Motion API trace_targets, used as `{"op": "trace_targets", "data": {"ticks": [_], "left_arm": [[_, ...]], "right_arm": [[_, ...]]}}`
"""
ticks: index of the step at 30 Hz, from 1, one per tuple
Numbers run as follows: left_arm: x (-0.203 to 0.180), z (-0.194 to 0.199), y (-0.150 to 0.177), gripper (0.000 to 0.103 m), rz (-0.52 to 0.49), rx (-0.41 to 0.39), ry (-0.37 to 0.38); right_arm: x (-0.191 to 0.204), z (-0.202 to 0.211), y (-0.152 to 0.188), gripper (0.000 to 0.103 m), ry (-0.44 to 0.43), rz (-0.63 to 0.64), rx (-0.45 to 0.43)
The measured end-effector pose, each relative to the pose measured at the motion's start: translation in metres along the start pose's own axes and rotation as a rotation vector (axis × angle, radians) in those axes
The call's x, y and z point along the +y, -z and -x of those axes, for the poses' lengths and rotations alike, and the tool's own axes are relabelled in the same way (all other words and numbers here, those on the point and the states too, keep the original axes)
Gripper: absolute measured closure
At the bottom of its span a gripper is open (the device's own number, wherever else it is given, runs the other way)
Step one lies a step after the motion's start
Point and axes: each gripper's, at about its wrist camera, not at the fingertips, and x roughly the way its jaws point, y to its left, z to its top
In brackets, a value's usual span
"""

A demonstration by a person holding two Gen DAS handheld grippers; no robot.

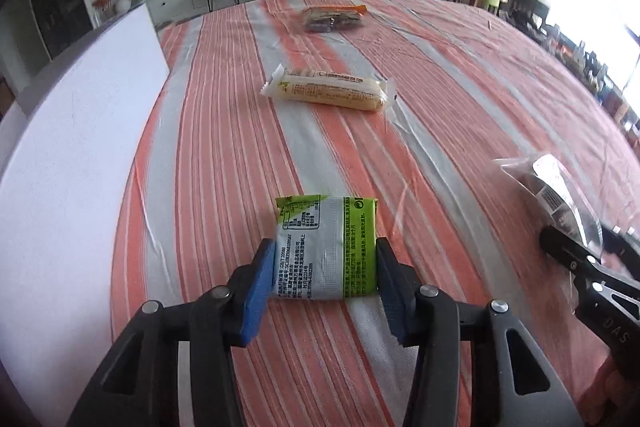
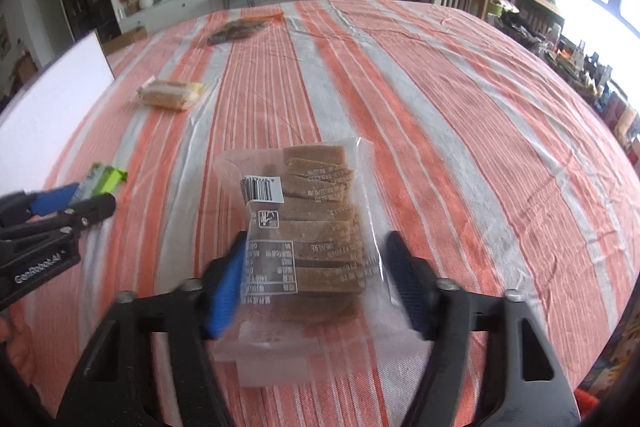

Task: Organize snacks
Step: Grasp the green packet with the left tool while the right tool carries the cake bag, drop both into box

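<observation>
Left gripper [image 1: 325, 275] jaws pinch a green-and-silver printed snack pack [image 1: 326, 247] low over the striped counter [image 1: 440, 99]; right gripper [image 2: 316, 281] jaws flank a clear bag of brown slices [image 2: 312, 227], grip uncertain through blur

My left gripper [image 1: 325, 269] has open striped cloth [image 1: 224, 163] ahead up to the yellow snack bar [image 1: 326, 93], with the white board [image 1: 76, 147] walling off the table's left edge. Beyond my right gripper [image 2: 316, 275], the cloth toward the right edge is bare. The dark snack bag [image 1: 334, 19] sits near the far edge.
</observation>
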Motion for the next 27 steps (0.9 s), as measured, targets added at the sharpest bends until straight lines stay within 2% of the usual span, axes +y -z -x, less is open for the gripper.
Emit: {"op": "trace_targets", "data": {"ticks": [2, 6, 7, 10, 13, 16, 20, 23, 24, 25, 26, 27], "left_arm": [[0.005, 0.011, 0.001, 0.055, 0.06, -0.006, 0.08], [-0.004, 0.046, -0.004, 0.055, 0.062, -0.063, 0.171], [-0.005, 0.058, -0.006, 0.055, 0.067, -0.077, 0.2], [0.004, 0.097, -0.014, 0.055, 0.111, -0.118, 0.282], [0.03, 0.145, -0.021, 0.055, 0.133, -0.191, 0.299], [0.07, 0.188, -0.022, 0.055, 0.134, -0.271, 0.204], [0.146, 0.232, -0.007, 0.055, 0.2, -0.323, -0.024], [0.206, 0.251, 0.016, 0.052, 0.294, -0.312, -0.198], [0.222, 0.254, 0.024, 0.048, 0.331, -0.295, -0.257], [0.238, 0.253, 0.032, 0.029, 0.371, -0.271, -0.305], [0.255, 0.251, 0.039, 0.008, 0.424, -0.237, -0.345], [0.271, 0.249, 0.047, 0.005, 0.476, -0.217, -0.361]], "right_arm": [[-0.014, 0.006, 0.001, 0.041, -0.094, -0.091, -0.006], [-0.055, 0.018, 0.007, 0.042, -0.368, -0.378, -0.021], [-0.061, 0.022, 0.007, 0.042, -0.411, -0.421, -0.03], [-0.069, 0.039, 0.0, 0.041, -0.493, -0.481, -0.039], [-0.053, 0.062, -0.018, 0.041, -0.545, -0.451, -0.04], [-0.013, 0.087, -0.039, 0.041, -0.595, -0.363, -0.025], [0.075, 0.112, -0.065, 0.041, -0.762, -0.233, 0.028], [0.156, 0.129, -0.073, 0.041, -0.894, -0.107, 0.094], [0.187, 0.133, -0.073, 0.038, -0.94, -0.059, 0.122], [0.214, 0.136, -0.072, 0.036, -0.974, -0.03, 0.145], [0.237, 0.137, -0.07, 0.029, -0.998, -0.004, 0.166], [0.262, 0.134, -0.067, 0.027, -1.03, 0.042, 0.203]]}}
